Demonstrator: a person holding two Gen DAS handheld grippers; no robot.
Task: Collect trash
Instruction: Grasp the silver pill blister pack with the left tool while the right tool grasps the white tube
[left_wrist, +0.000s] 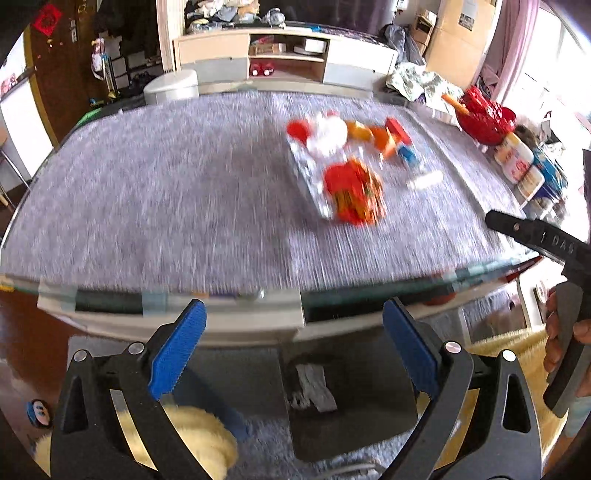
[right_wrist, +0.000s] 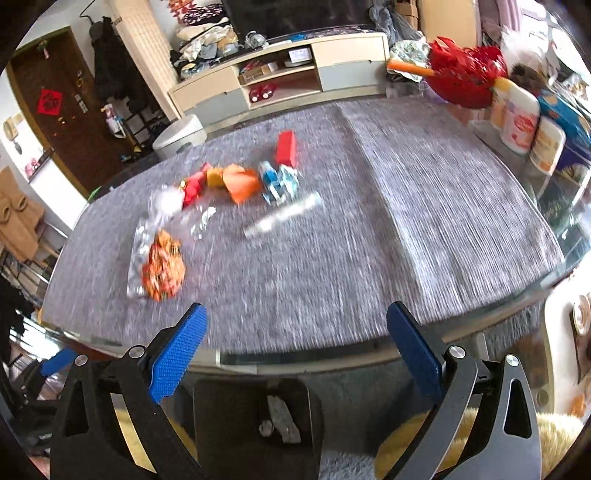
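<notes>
Trash lies in a loose pile on the grey table cloth: a red-orange snack wrapper on silver foil, white crumpled paper, orange pieces, a red box, a blue-white wrapper and a white strip. The right wrist view shows the same wrapper, red box and white strip. A black bin with paper in it stands on the floor below the table's near edge; it also shows in the right wrist view. My left gripper and right gripper are open and empty, above the bin.
A red basket, white bottles and a blue box stand at the table's right end. A TV cabinet runs behind the table. Yellow fluffy cushions flank the bin. The right gripper's body shows at the right of the left view.
</notes>
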